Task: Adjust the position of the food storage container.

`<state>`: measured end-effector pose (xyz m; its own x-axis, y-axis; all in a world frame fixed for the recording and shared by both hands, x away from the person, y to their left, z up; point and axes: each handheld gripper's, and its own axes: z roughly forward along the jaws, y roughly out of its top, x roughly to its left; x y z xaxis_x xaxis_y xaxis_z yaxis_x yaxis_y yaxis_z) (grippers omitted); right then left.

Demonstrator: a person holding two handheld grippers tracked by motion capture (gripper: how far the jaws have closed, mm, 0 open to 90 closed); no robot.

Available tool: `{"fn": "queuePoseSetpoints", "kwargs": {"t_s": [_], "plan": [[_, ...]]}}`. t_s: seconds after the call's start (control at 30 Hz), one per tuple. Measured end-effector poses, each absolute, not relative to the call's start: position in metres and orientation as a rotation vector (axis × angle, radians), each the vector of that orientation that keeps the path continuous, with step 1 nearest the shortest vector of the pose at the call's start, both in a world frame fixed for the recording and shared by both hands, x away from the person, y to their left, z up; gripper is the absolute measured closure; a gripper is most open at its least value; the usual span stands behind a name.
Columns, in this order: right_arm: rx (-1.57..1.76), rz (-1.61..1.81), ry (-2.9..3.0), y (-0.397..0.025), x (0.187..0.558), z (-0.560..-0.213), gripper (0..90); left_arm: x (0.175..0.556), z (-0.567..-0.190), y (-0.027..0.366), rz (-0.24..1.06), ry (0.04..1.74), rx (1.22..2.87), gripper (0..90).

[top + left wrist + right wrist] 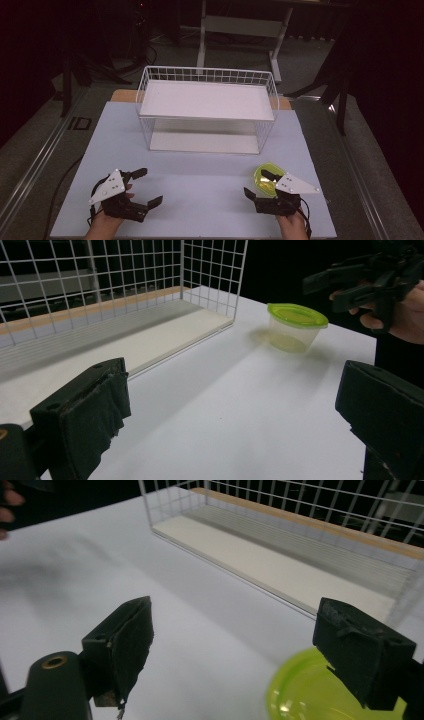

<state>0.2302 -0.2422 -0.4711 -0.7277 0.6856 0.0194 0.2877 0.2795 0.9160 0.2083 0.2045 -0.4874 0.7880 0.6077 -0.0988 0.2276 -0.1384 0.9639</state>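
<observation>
left gripper (148,187): jaws open, empty | right gripper (256,183): jaws open over clear green-lidded plastic tub (265,179) | white worktop (200,170)

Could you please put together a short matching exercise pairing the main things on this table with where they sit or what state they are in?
Things:
1. container
2. wire rack
3. left gripper
4. right gripper

Descriptions:
A. white, at the far middle of the table
B. open, at the near left, nothing between its jaws
C. green lid, near right
D. open, just over the green lid

Pairs: 1-C, 2-A, 3-B, 4-D
</observation>
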Motion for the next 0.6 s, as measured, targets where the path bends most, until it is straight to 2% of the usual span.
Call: {"fn": "queuePoseSetpoints", "kwargs": {"t_s": [0.33, 0.37, 0.6], "plan": [[0.803, 1.454, 2.206, -0.228, 0.218, -0.456, 15.9, 0.208, -0.488, 0.203, 0.372, 0.670, 1.715, 1.7], [0.793, 1.493, 2.189, -0.226, 0.218, -0.452, 13.5, 0.209, -0.489, 0.203, 0.371, 0.669, 1.716, 1.7], [0.767, 1.551, 2.138, -0.230, 0.221, -0.431, 11.7, 0.209, -0.489, 0.202, 0.372, 0.665, 1.717, 1.7]]}}
